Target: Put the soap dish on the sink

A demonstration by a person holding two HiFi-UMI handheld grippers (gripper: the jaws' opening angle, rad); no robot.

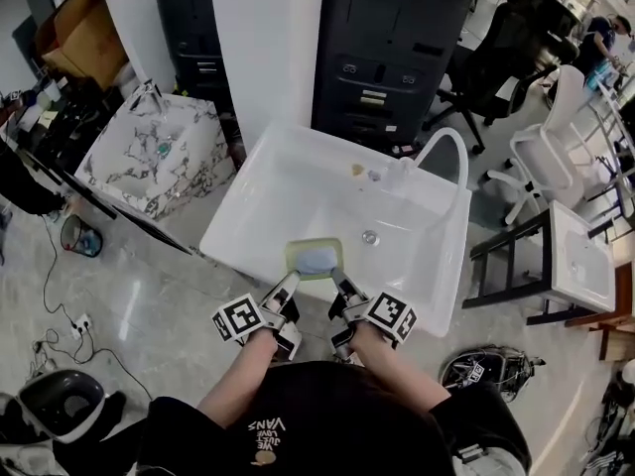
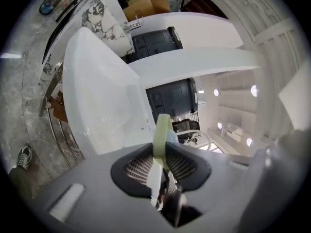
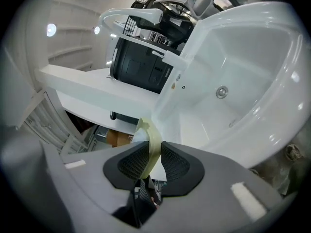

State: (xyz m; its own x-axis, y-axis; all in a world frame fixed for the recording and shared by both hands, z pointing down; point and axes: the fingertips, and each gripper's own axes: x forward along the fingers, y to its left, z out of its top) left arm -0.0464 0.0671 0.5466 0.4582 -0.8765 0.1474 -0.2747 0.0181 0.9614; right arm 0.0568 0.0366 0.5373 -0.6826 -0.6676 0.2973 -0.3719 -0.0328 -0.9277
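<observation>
Pale-green rect. soap dish (image 1: pixel 315 259), blue inside.

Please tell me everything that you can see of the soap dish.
The soap dish is a pale green rounded rectangle with a raised rim, seemingly plastic, with something light blue inside. It lies roughly flat over the near edge of the white sink. The left gripper and the right gripper each clamp its near rim. Whether it touches the sink, I cannot tell.
</observation>
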